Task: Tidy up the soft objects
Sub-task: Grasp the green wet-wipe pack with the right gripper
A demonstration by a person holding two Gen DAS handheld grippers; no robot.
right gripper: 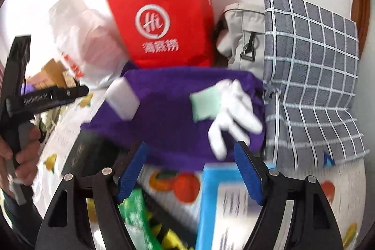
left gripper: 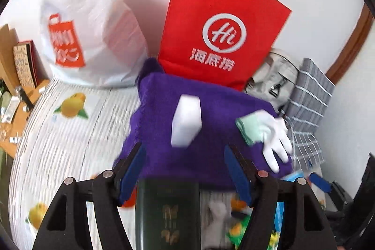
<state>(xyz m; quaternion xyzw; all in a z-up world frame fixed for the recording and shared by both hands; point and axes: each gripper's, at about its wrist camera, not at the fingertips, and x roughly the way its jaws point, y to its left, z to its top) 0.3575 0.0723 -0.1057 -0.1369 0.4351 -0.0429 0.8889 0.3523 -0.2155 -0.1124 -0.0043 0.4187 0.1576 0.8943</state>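
Both wrist views look down closely, sharing the purple cloth (left gripper: 187,156)

A cloth (left gripper: 206,142) is laid on the bed (left gripper: 70,137), with a sponge (left gripper: 186,123) and a glove (left gripper: 274,139) on it. Behind it a paper bag (left gripper: 222,25) is stood, a plastic bag (left gripper: 93,15) to its left, a backpack (right gripper: 243,36) and pillow (right gripper: 314,76) to its right.

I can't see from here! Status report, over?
Left gripper and right gripper open, empty. Purple cloth folded, glove on top. Books in front.
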